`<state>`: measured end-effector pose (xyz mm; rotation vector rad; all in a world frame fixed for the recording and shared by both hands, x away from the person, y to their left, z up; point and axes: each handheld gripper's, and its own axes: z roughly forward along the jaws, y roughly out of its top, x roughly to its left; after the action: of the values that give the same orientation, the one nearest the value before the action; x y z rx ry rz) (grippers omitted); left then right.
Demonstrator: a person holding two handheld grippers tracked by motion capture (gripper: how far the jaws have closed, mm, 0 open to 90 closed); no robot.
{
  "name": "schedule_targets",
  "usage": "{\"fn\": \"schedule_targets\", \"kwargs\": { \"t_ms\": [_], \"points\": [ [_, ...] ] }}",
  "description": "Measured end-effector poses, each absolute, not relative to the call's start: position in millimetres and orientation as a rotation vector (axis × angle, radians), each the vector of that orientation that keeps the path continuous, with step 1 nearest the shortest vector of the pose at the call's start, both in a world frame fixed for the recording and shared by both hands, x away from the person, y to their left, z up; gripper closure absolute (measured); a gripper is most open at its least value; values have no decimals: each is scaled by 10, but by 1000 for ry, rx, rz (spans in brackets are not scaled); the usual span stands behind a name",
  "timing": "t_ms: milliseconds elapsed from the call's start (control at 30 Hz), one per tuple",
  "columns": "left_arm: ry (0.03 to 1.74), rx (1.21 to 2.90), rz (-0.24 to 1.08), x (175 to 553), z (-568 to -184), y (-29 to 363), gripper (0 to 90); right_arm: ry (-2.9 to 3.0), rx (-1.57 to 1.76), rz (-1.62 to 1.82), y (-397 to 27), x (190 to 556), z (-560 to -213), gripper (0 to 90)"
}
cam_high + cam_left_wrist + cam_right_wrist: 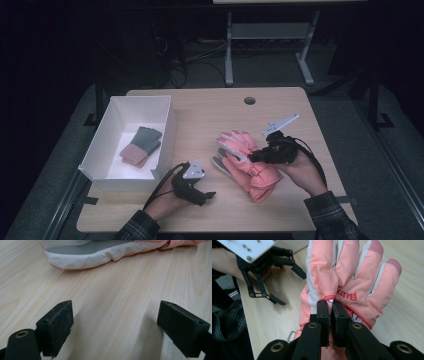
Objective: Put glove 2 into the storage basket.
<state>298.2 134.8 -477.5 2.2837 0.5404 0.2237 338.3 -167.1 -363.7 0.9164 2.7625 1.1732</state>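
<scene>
A lab or test room set up for recording, not a home: a small light-wood desk (pixel 200 120) with a cable hole (pixel 249 100) stands alone on grey carpet (pixel 340 125) in a dim, dark-walled space. Behind it are the white metal legs of another bench (pixel 229 55) and loose cables (pixel 175 65) trailing over the floor. 1 plain white box (pixel 100 150) sits on the desk

Left gripper (pixel 209 194) low, fingers spread wide, right gripper (pixel 331 305) fingers pinched together
</scene>
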Motion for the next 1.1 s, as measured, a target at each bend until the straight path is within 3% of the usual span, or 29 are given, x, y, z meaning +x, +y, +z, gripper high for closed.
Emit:
{"fn": "schedule_targets", "kwargs": {
  "t_ms": [667,867,967,1100],
  "points": [
    [572,2273,242,2972,-4780,1316,125,2830,942,1020,-1382,3436,-4087,844],
    [586,2325,226,2970,-4725,1269,143,2778,959,1108,-1451,3403,-3992,622],
    [599,2303,190,2975,-4706,1258,208,2717,968,1137,-1526,3381,-3886,580],
    [580,2287,126,2975,-4644,1229,388,2609,998,1201,-1727,3370,-3748,578]
  ]
}}
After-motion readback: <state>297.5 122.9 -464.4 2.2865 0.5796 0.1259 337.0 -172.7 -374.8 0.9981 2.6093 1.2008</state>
